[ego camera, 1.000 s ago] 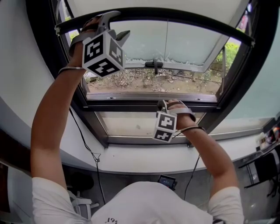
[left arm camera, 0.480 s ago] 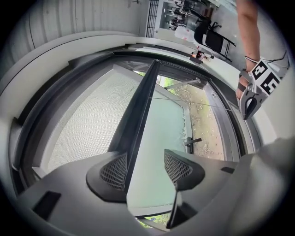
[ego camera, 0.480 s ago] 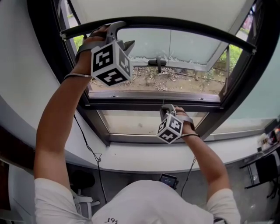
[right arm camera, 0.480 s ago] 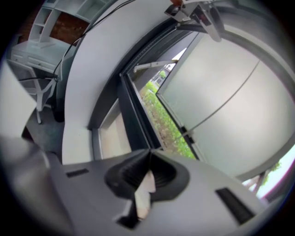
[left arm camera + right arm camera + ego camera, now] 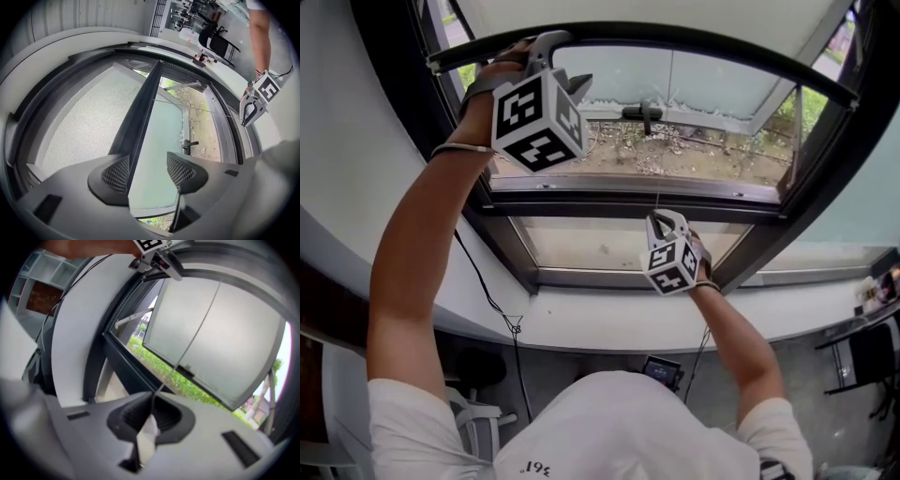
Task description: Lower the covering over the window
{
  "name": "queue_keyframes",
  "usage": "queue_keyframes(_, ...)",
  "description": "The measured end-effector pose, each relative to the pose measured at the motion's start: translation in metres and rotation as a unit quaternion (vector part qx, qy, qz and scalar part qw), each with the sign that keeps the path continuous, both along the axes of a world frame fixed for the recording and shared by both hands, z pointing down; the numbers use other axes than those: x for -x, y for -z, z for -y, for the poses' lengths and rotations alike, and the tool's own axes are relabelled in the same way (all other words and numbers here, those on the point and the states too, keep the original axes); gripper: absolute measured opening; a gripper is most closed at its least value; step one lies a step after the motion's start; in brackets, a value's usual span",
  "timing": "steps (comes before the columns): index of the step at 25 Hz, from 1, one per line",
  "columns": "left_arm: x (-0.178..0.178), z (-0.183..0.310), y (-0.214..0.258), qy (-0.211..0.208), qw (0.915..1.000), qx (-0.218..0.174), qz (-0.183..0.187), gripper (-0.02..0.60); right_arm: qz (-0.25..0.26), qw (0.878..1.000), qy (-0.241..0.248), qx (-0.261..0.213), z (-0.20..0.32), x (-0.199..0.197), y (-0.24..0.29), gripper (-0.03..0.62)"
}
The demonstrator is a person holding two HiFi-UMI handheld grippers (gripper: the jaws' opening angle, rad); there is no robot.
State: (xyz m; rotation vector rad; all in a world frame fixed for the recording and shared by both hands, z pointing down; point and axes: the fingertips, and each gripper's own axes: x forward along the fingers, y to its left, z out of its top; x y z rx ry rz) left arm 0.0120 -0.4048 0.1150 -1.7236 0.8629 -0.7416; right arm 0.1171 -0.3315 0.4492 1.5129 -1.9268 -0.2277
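Observation:
The window's covering is a pale roller blind with a dark bottom bar across the upper part of the window. My left gripper is at the bar's left end, its upper finger hooked over the bar. In the left gripper view the bar runs between the pads of my left gripper, which stand apart. Lower down, my right gripper is shut on the thin pull cord that hangs from the bar's middle. The cord and a white tab sit between its jaws.
Behind the blind, a window sash is pushed outward, with a black handle and bare ground outside. A dark frame and a white sill lie below. A cable hangs at the left; a desk is at the right.
Both hands have come down and the blind's bar sits lower against the window handle. The right gripper has rolled, so its cube shows another face, and it still grips the cord.

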Motion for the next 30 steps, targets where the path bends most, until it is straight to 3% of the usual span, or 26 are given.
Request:
queue_keyframes(5,0.000,0.000,0.001,0.000,0.9999,0.004,-0.011,0.247,0.075,0.997,-0.031,0.010,0.001,-0.014,-0.002,0.025)
queue_keyframes(10,-0.001,0.000,0.000,0.005,1.0000,-0.001,-0.007,0.247,0.096,0.994,-0.043,0.008,0.003,-0.024,0.001,0.035)
queue_keyframes(12,0.000,-0.001,0.000,0.006,0.9999,-0.002,-0.008,0.247,0.091,0.995,-0.042,0.011,0.002,-0.023,0.001,0.079)
queue_keyframes(19,-0.001,-0.001,0.000,0.007,0.9998,0.010,-0.014,0.247,0.059,0.998,-0.021,0.011,0.003,-0.019,0.005,0.141)
queue_keyframes(27,-0.002,0.000,0.000,0.010,0.9999,0.004,-0.012,0.247,0.033,0.999,-0.012,0.015,0.004,-0.019,0.006,0.146)
queue_keyframes(30,-0.002,-0.001,-0.004,0.006,0.9995,0.023,-0.020,0.247,0.010,1.000,-0.007,0.003,0.004,-0.021,0.017,0.146)
